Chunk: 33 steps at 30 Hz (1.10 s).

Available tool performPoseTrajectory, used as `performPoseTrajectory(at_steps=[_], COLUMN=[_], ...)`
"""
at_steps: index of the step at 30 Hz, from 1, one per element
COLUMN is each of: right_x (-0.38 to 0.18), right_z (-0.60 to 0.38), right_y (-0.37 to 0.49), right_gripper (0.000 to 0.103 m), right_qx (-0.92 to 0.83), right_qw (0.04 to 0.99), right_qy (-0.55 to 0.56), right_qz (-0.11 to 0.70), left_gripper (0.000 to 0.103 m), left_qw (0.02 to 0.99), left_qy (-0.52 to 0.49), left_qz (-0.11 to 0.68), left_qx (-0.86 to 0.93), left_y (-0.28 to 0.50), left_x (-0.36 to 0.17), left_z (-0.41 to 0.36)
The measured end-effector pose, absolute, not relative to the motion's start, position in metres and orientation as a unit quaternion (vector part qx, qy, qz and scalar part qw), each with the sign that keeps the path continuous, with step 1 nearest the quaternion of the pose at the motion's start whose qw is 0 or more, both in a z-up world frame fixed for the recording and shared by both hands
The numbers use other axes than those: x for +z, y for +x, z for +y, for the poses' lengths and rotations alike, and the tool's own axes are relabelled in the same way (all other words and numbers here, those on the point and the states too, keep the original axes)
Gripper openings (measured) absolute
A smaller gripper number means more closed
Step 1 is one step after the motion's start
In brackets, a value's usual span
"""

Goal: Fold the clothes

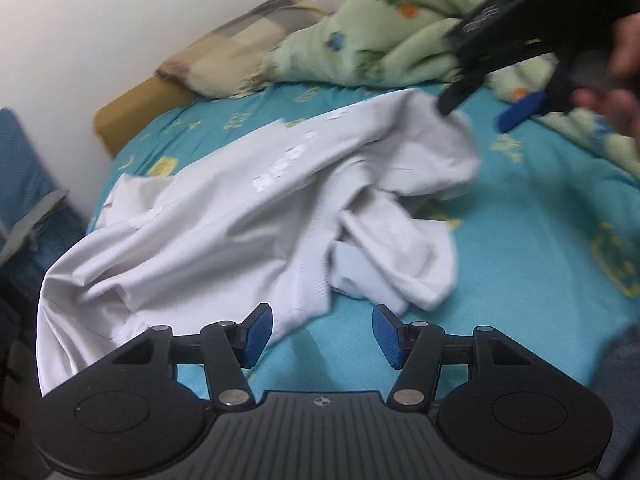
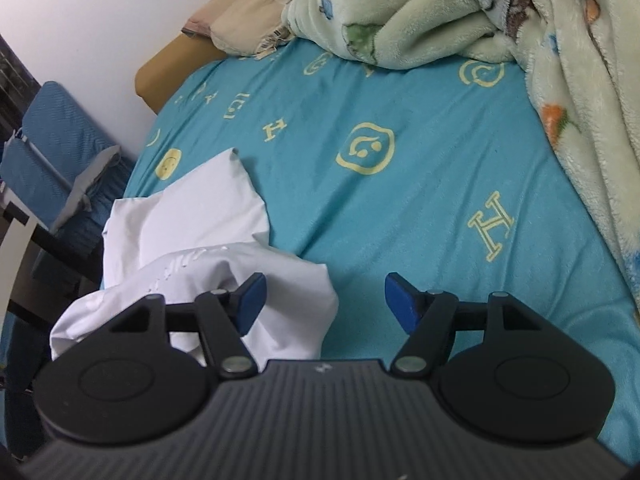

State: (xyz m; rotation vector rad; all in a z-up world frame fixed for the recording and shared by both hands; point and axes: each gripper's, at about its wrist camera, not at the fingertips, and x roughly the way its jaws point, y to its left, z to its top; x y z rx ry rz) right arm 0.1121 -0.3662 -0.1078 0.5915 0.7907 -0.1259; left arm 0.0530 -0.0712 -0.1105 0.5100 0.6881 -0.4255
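White shirt point(image 1: 224, 216) crumpled on the turquoise bed sheet point(image 2: 400, 208), one edge hanging over the bed side. Left tool point(image 1: 322, 334) open, holding nothing, just above the near hem. Right tool point(image 2: 324, 304) also open (blurred in the left view), at the far corner. Green blanket point(image 2: 440, 20) behind.

One white garment point(image 1: 224, 216), one green blanket point(image 2: 460, 12), perhaps one pillow point(image 1: 236, 46), two tongs point(image 1: 322, 334) point(image 2: 322, 304).

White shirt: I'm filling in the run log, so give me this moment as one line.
white shirt crumpled on bed sheet | left claw open, empty | right claw open at shirt's far edge | fold not started
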Motion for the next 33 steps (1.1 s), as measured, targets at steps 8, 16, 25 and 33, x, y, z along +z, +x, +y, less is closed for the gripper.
performPoseTrajectory(at_steps=[8, 16, 25, 33], right_x=[-0.101, -0.079, -0.063, -0.076], right_z=[-0.364, -0.336, -0.276, -0.225], right_y=[0.116, 0.109, 0.098, 0.104], right_gripper=[0.069, 0.069, 0.068, 0.067], right_qx=[-0.056, 0.0, 0.098, 0.148], right_qw=[0.889, 0.929, 0.958, 0.953], right_qy=[0.274, 0.204, 0.071, -0.041], right_qz=[0.363, 0.308, 0.261, 0.26], left_gripper=[0.054, 0.011, 0.011, 0.01], left_qw=[0.872, 0.91, 0.946, 0.95], left_qy=[0.273, 0.208, 0.053, -0.025], left_qz=[0.321, 0.3, 0.235, 0.219], left_qx=[-0.249, -0.199, -0.218, -0.221], left_y=[0.066, 0.097, 0.081, 0.062], left_x=[-0.129, -0.11, -0.024, 0.0], left_z=[-0.079, -0.052, -0.016, 0.008])
